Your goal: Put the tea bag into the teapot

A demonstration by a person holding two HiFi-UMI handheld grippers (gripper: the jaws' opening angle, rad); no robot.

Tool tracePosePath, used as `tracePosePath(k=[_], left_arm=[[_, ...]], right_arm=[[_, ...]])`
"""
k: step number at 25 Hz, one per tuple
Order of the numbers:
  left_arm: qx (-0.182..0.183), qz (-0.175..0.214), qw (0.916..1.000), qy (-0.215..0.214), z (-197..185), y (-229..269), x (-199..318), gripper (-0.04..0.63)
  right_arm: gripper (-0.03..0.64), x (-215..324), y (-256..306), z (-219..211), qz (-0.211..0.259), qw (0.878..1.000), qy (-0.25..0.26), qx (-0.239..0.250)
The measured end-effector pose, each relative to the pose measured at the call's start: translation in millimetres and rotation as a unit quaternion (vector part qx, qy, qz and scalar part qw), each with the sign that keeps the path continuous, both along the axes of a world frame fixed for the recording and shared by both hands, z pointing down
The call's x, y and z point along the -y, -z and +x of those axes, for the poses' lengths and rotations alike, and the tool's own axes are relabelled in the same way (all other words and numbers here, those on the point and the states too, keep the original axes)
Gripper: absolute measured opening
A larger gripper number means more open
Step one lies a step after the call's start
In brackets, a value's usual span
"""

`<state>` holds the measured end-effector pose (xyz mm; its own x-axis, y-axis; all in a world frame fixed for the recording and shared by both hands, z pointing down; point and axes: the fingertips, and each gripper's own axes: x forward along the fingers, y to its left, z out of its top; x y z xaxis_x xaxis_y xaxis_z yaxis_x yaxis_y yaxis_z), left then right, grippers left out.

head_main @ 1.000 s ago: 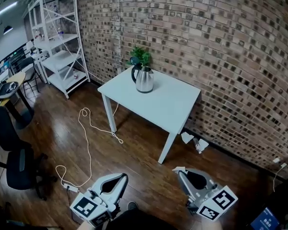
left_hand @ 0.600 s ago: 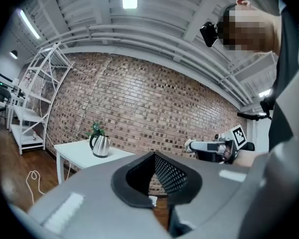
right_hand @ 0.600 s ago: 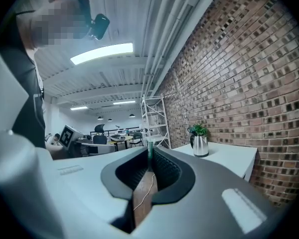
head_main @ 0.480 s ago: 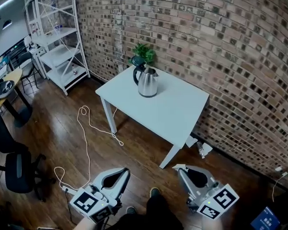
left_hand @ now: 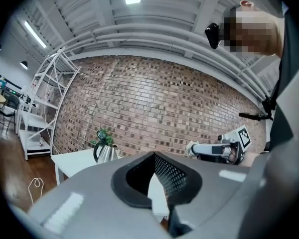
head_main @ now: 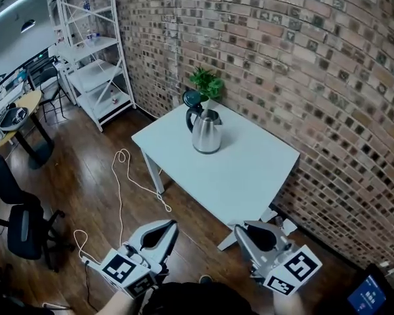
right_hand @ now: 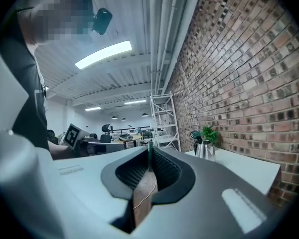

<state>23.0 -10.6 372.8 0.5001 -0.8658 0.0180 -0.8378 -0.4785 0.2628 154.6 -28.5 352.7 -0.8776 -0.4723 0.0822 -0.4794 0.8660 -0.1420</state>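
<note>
A steel teapot (head_main: 206, 133) stands upright near the back of the white table (head_main: 249, 169), its dark lid (head_main: 192, 98) tipped open. Low in the head view, over the wooden floor and short of the table, are both grippers. My right gripper (head_main: 238, 228) is shut on a brown tea bag (right_hand: 143, 193) with a thin string, held edge-on between the jaws. Past the right gripper (right_hand: 149, 148) the teapot (right_hand: 203, 148) is small and far off. My left gripper (head_main: 172, 224) is shut with nothing in it. The left gripper view also shows the teapot (left_hand: 106, 153).
A potted plant (head_main: 207, 83) stands behind the teapot against the brick wall. A white shelving rack (head_main: 92, 64) is at the far left. A white cable (head_main: 121, 176) trails over the floor. A black office chair (head_main: 20, 222) is at the left edge, and crumpled paper (head_main: 285, 225) lies by the wall.
The head view has drawn closer to the table, so the table and teapot sit larger and lower in the frame. Both grippers keep their pose and grip.
</note>
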Motion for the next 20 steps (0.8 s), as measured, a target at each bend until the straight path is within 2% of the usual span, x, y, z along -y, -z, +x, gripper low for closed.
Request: tracePosePath(k=[3,9,17,20], left_arm=[[0.0,0.004,0.9999,0.009,5.5,2.3,25.4,0.005],[0.001,0.017,0.9998,0.007,-1.0,0.1,80.8,0.006],[0.017,0.01,0.9994,-0.028,-47.2,-21.8,161.4,0.005],[0.024,0.02,0.9983,-0.049,-70.2,-25.1,200.0,0.006]], right_arm=[[0.023,30.6,0.9,-1.1,0.002,1.0,0.015,-0.004],[0.023,87.1,-13.7,-9.8,-0.008,1.0,0.006,0.001],[0.023,168.3,-39.8,-45.6,-0.017,0.999,-0.042,0.004],[0.023,204.3,-43.1,-67.3,-0.031,0.997,-0.069,0.017]])
